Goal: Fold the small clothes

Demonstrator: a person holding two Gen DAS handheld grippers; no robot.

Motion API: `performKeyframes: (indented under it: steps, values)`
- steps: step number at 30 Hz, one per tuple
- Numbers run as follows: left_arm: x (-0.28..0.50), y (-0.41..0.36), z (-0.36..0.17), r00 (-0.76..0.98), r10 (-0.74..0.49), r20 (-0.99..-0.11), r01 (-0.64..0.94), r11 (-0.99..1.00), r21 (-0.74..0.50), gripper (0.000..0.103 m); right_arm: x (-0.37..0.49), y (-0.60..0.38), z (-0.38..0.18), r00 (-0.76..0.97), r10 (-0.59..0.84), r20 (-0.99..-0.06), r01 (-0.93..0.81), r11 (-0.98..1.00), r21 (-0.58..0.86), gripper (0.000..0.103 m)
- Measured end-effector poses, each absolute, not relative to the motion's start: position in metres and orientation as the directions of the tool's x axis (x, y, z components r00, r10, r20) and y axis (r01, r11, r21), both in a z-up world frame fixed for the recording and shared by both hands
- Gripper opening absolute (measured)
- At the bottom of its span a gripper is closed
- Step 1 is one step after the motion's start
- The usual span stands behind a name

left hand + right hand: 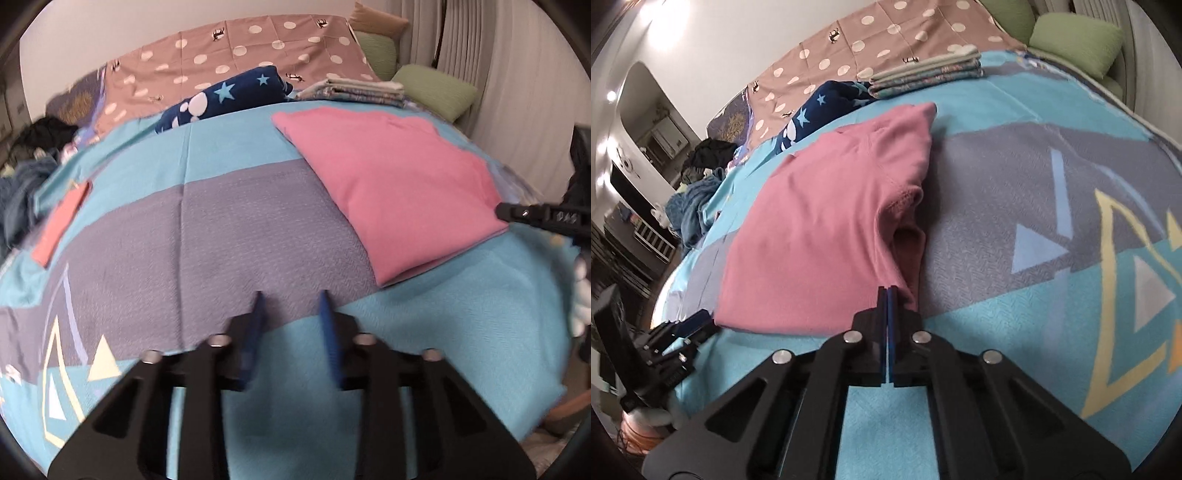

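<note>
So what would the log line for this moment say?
pink garment: folded, on bedspread | left fingers: apart, empty | right fingers: shut at garment's near edge, grip unclear

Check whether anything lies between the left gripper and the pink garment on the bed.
Nothing visible does. Only bare bedspread separates the left gripper from the pink garment, which lies flat ahead and to its right. The right gripper is shut at the garment's near edge.

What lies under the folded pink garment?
The pink garment lies on the turquoise-and-grey patterned bedspread. Whatever the garment covers is hidden.
</note>
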State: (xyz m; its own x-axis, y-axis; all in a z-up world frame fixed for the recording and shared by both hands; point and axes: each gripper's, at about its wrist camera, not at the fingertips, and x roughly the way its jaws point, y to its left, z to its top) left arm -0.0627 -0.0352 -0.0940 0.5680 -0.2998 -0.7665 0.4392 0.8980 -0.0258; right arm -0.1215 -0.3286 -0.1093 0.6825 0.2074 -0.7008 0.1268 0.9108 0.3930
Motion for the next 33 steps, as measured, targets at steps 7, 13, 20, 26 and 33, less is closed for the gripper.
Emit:
performKeyframes:
  steps: [7,13,20,26,33]
  values:
    - [-0.050,-0.063,-0.058,0.523,-0.564,-0.639,0.607,0.773,-0.185,0.011,-0.108,-0.300,-0.073,0.757,0.248,-0.604,-0.033,0.938,0.344,0.007]
    - [-0.025,-0.095,-0.109,0.436,-0.515,-0.738,0.602,0.776,-0.186,0.017,-0.078,-0.318,-0.117,0.666,0.174,-0.725,0.112,0.938,0.328,0.000]
    - [-0.024,-0.080,-0.109,0.376,-0.576,-0.726,0.600,0.748,-0.283,0.023,-0.089,-0.329,-0.114,0.681,0.222,-0.698,0.096,0.918,0.385,0.000]
    - [-0.033,-0.101,-0.105,0.348,-0.576,-0.740,0.674,0.702,-0.229,0.062,-0.076,-0.316,-0.102,0.690,0.197,-0.696,0.043,0.949,0.311,0.008]
    - [-0.046,-0.133,-0.107,0.404,-0.500,-0.766,0.709,0.700,-0.083,0.085,-0.070,-0.318,-0.115,0.665,0.199,-0.720,0.061,0.946,0.318,0.008]
